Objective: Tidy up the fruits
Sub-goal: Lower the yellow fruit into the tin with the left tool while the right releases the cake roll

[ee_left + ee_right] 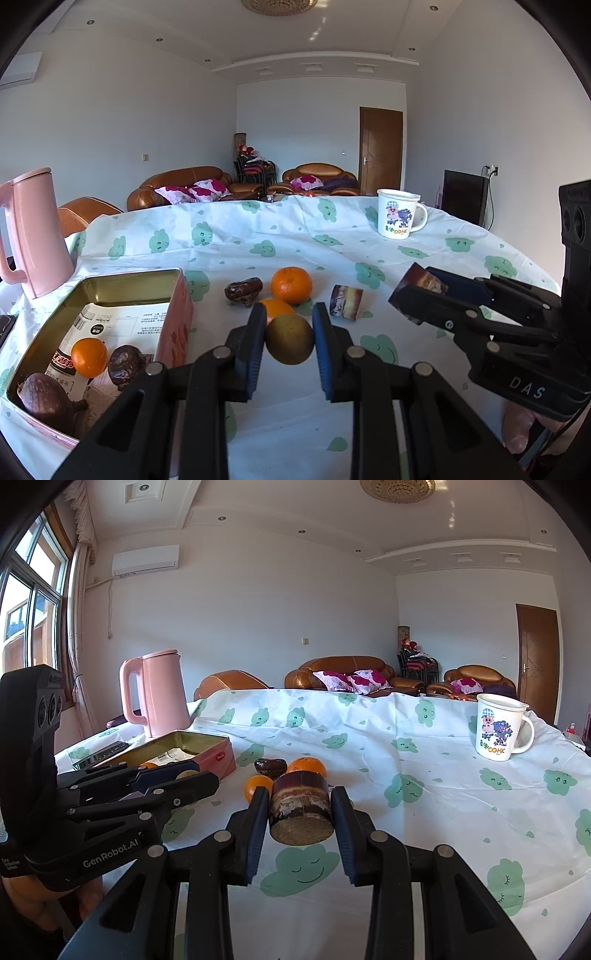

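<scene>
Left gripper: pinching a round greenish-brown fruit between its blue pads, held off the surface.
Right gripper: pressed onto a short brown cylinder, apparently a cut length of sugarcane, pale cut face toward the camera.
Long axis of sugarcane piece: roughly along the gripper's pointing line, pads on its curved sides.
Destination, judged: pink tin box, lid off, gold lining showing, already containing an orange, a dark wrinkled date-like fruit and a brown fig-like fruit.
Direction of box from left gripper: left and slightly nearer, its pink wall just beside the left jaw.
Direction of box from right gripper: left and farther across the surface, beyond the left gripper.
Nearer hand: left, clearly; right must pass over or behind it.
Left on the surface: one whole orange, a second orange partly hidden behind the held fruit, a date, another sugarcane piece.
Coming move, judged: short leftward carry of the round fruit over the box wall, then release.
Risk, judged: clipping the box rim, or crowding the two grippers together.
Bystanders: pink kettle behind the box, cartoon mug far right, both well apart.
</scene>
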The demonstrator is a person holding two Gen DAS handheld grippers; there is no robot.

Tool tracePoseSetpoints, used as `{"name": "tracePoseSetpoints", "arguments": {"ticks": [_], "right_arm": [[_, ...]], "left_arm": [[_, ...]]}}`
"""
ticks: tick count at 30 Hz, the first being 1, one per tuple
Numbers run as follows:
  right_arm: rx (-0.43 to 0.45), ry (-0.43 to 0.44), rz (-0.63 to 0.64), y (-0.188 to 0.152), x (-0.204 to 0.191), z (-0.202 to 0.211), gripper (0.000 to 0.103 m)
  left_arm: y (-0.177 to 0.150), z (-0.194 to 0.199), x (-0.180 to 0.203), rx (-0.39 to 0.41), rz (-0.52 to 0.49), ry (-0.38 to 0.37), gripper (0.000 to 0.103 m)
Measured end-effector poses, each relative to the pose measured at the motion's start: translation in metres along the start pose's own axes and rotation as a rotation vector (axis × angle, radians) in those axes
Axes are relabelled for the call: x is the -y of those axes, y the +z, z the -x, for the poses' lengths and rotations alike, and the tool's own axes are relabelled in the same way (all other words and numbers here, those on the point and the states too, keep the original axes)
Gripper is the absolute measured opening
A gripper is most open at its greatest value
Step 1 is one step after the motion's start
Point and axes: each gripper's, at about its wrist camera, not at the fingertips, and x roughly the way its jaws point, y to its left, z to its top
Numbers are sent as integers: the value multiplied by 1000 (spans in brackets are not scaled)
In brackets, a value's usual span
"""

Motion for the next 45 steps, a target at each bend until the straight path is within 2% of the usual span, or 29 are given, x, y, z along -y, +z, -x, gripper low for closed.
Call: {"name": "tracePoseSetpoints", "arguments": {"ticks": [10,15,19,24,33,41,45], "right_arm": [[36,7,14,-1,-1,5,37],[18,-4,25,1,-4,3,37],[-4,23,29,10,-12,-2,37],[-7,80,58,31,-34,-10,37],[-18,169,139,66,-86,-34,37],[-73,234,167,71,-122,-66,37],[-117,268,190,63,-142,-82,37]], "left_arm": [[0,9,0,50,-1,3,27],[1,12,-3,53,14,-3,27],[9,23,-14,76,30,6,27],[18,34,-37,73,57,41,27],[27,42,-101,57,125,159,27],[24,43,-151,22,186,247,27],[18,38,-168,-21,210,265,27]]}}
